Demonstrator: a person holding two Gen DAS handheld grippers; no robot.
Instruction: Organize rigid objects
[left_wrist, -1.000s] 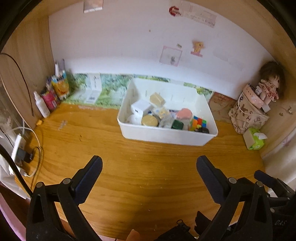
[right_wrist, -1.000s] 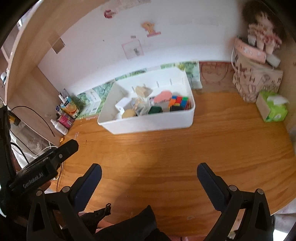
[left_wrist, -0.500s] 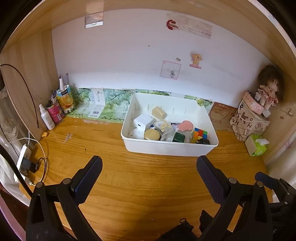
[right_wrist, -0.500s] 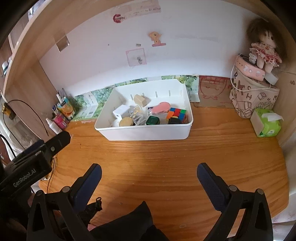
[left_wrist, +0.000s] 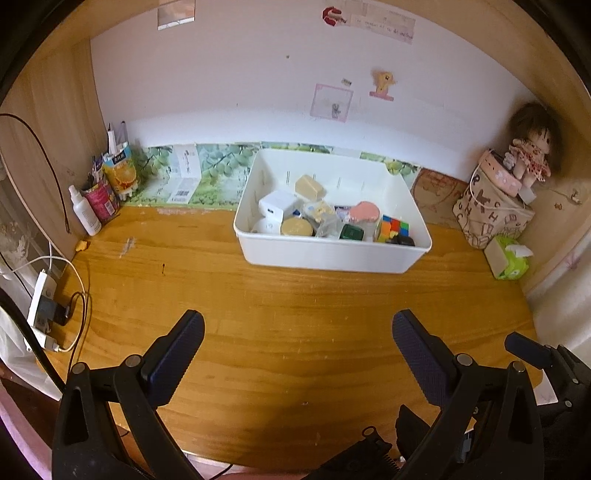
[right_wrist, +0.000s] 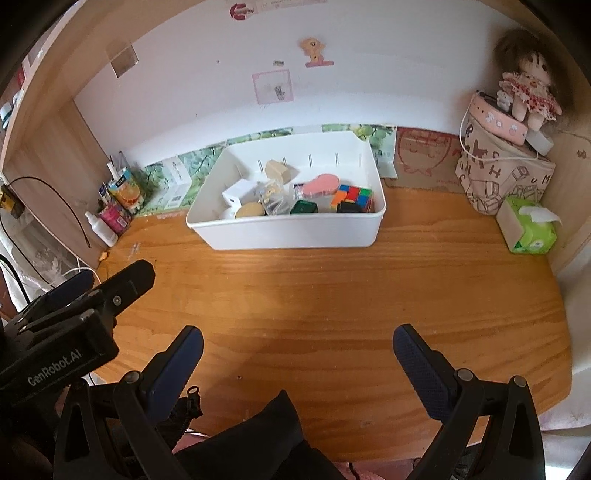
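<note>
left gripper (left_wrist: 297, 332) is hovering over the desk (left_wrist: 295, 325) near its front edge, jaws spread wide, gripping nothing. right gripper (right_wrist: 298, 345) is doing the same, jaws wide apart and empty, bare wood showing between them. the left gripper's body is also showing in the right wrist view, just left of the right jaws.

white bin (left_wrist: 332, 254) is sitting well ahead of both sets of jaws, towards the back wall, roughly centred ahead of the left jaws and slightly left of centre for the right ones. nothing is touching it. lying inside it: a white adapter (left_wrist: 277, 206) at the left, a tan block (left_wrist: 309, 186) behind it, a round gold tin (left_wrist: 296, 227) at the front wall, a clear bag (left_wrist: 322, 216) of small bits in the middle, a green cube (left_wrist: 351, 232), a pink piece (left_wrist: 365, 212), a puzzle cube (left_wrist: 394, 227) at the right and a black item (left_wrist: 400, 240) in the front right corner.

far right of the jaws, a tissue pack (right_wrist: 530, 227) is lying beside a patterned bag (right_wrist: 502, 177) with a doll (right_wrist: 528, 81) sitting on top. far left, a spray bottle (left_wrist: 85, 212) and cans (left_wrist: 110, 188) are standing at the side wall.
</note>
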